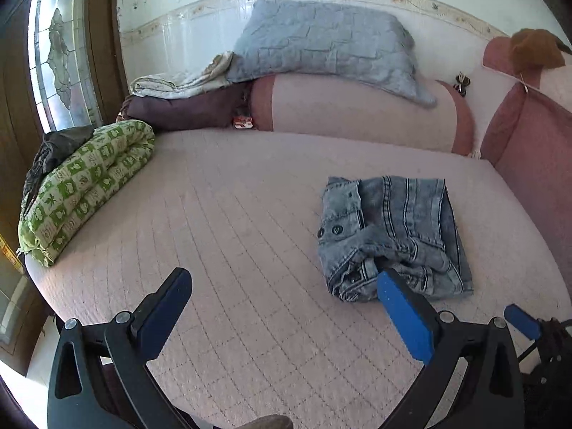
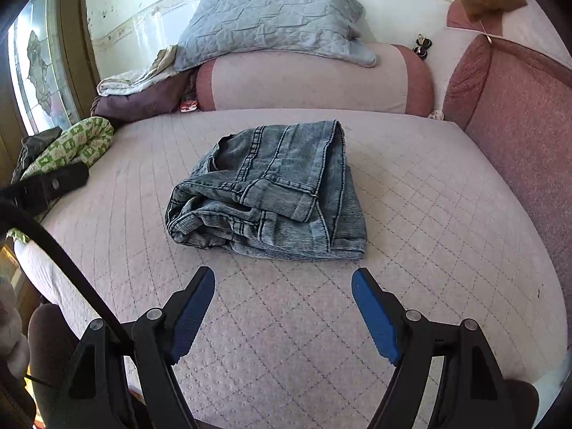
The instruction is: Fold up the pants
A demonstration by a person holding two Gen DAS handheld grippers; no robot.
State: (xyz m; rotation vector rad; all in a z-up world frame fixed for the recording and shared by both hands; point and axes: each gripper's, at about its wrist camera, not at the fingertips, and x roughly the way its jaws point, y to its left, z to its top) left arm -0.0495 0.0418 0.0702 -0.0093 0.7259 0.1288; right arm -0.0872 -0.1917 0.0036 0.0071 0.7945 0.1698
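Right wrist view shows the pants (image 2: 271,193) lying as a compact folded bundle of faded denim on the pink quilted bed (image 2: 447,214), near its middle, with the right gripper (image 2: 283,316) hovering just short of the bundle's near edge, its jaws spread wide and holding nothing. From the left wrist view, the left gripper (image 1: 282,312) sits off to the bundle's left side, jaws likewise wide apart and empty, one blue pad overlapping the waistband corner in the picture; whether it touches the cloth I cannot tell. The fold looks largely done, though the waistband end is rumpled and the layers do not line up cleanly. To finish well, the step in hand seems to be tidying: I would bring one gripper down on the loose waistband edge, pinch only the top layers, and draw them square with the seamed edge opposite while the other gripper pins the bundle lightly so it does not slide on the quilt. Stiff denim will likely spring back, so pressing the crease flat afterwards should help.
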